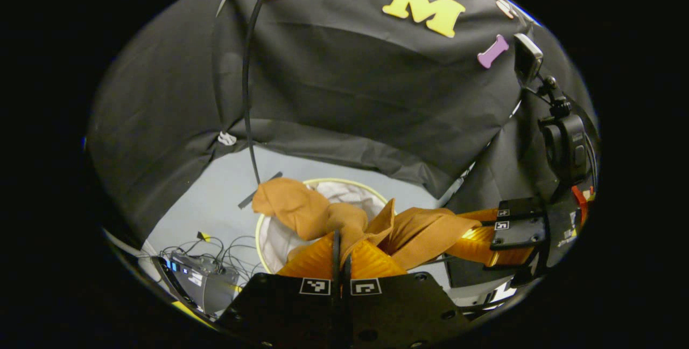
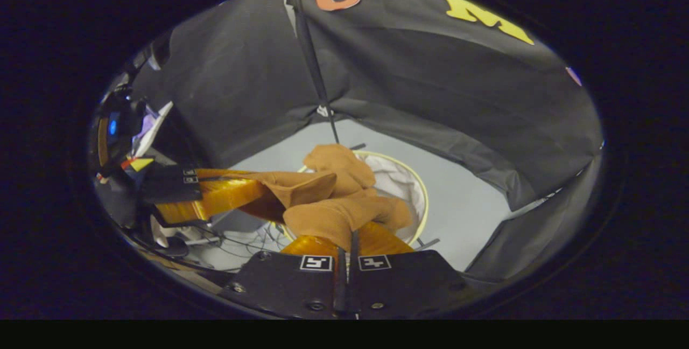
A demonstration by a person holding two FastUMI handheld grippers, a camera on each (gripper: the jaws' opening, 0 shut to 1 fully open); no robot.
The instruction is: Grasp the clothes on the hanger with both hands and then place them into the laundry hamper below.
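**Two grippers hold the brown garment above the hamper**

Both pairs of fingers are clenched on the cloth. In the left gripper view, the left gripper (image 1: 340,263) pinches a fold of the brown garment (image 1: 323,214), and the fabric bunches and droops ahead of it over the laundry hamper (image 1: 323,183), whose pale rim and white lining sit on the grey floor (image 1: 226,187). The right gripper (image 1: 484,238) shows at the right, clamped on the other end of the same cloth. A thin black pole (image 1: 246,96) rises just behind the hamper, and a box with loose cables (image 1: 202,276) lies on the floor to the left.

In the right gripper view, the right gripper (image 2: 346,249) nips a thick wad of the garment, which hangs over the hamper's near rim, the left gripper (image 2: 226,198) gripping it from the side.

Judging by the folds, the cloth is light, soft and limp; it should drop freely, though a trailing end could catch the rim. Open floor surrounds the hamper; the pole and cables are the nearest obstacles.
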